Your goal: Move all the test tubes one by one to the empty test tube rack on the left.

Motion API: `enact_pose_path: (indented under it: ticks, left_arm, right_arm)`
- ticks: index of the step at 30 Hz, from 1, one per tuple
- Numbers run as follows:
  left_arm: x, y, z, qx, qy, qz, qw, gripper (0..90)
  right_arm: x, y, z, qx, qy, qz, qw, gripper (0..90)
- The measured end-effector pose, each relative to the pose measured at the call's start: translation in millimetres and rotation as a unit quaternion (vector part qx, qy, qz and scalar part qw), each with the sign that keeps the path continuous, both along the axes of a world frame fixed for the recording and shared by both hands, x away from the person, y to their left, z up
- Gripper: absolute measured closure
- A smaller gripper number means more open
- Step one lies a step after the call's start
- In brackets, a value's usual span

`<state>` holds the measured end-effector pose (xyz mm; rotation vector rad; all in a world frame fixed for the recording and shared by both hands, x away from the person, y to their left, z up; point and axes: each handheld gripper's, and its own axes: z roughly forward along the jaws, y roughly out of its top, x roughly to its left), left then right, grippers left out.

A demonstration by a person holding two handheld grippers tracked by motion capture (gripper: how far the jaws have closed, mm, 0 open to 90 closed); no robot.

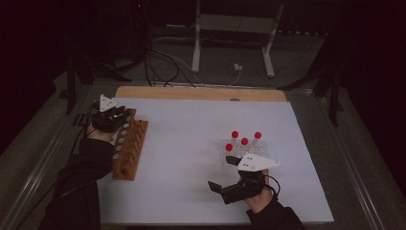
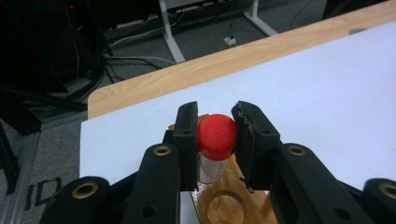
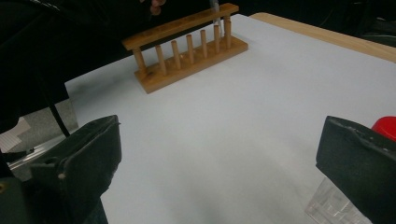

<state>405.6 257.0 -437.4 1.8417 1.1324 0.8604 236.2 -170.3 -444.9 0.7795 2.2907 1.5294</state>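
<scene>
Left gripper (image 2: 215,128), centre of its own view: jaws closed on the red cap of a capped tube (image 2: 215,140), 1 pad on each side. The tube stands upright, its lower part going down into the far end hole of the wooden rack (image 2: 229,203). Grip is high, on the cap, probably so the jaws stay above the rack's top bar while the tube seats.

High view: the same gripper (image 1: 111,118) sits at left of frame, over the far end of the rack (image 1: 129,148). The rack's other holes look empty from above, though the picture is dim. The held tube itself is masked by the gripper here; only the left gripper view makes the grip plain.

Right gripper (image 1: 225,173), lower centre-right of the high view: jaws spread wide, nothing between them, parked just below the clear stand (image 1: 225,155) with 4 red-capped tubes (image 1: 244,141). Likely waiting near the supply for the next pick.

Right gripper view adds the rack side-on at upper centre (image 3: 187,49), with its row of pegs and a pale tube at its right end, faint. It also catches 1 red cap (image 3: 385,127) at right edge behind its own jaw.

White table sheet (image 1: 191,129) is bare between rack and stand.
</scene>
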Motion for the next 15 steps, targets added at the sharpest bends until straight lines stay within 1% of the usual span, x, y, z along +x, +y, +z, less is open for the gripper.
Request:
enact_pose_path:
  ticks: [2, 5, 8, 11, 13, 14, 15]
  left_arm:
    - [1.3, 0.1, -0.3, 0.000, 0.007, 0.000, 1.0000, 72.1]
    - [1.9, 2.0, -0.9, -0.011, 0.008, -0.002, 0.9999, 72.0]
    - [1.7, 3.1, -0.7, -0.013, 0.011, -0.003, 0.9999, 71.7]
    - [1.3, 5.1, -0.1, -0.020, 0.016, -0.002, 0.9997, 70.5]
    - [0.2, 6.1, 0.4, -0.026, 0.021, -0.008, 0.9994, 66.1]
    - [-0.7, 6.0, 0.9, -0.022, 0.019, -0.007, 0.9995, 61.4]
    - [-1.4, 6.6, 1.9, -0.024, 0.020, -0.006, 0.9995, 57.0]
  right_arm:
    - [0.0, -0.1, 0.1, 0.000, -0.001, 0.000, 1.0000, 0.2]
    - [0.0, -0.3, 0.1, -0.001, 0.000, 0.000, 1.0000, 0.2]
    - [0.1, -0.3, 0.2, 0.001, 0.001, 0.000, 1.0000, 0.2]
    - [-0.4, -0.5, 1.0, 0.004, -0.001, 0.001, 1.0000, 0.2]
    - [-0.5, -1.2, 1.9, 0.005, -0.003, 0.000, 1.0000, 0.2]
    - [-0.6, -1.7, 2.5, 0.007, -0.004, -0.001, 1.0000, 0.2]
    - [-0.5, -2.5, 3.1, 0.008, -0.006, -0.002, 0.9999, 0.2]
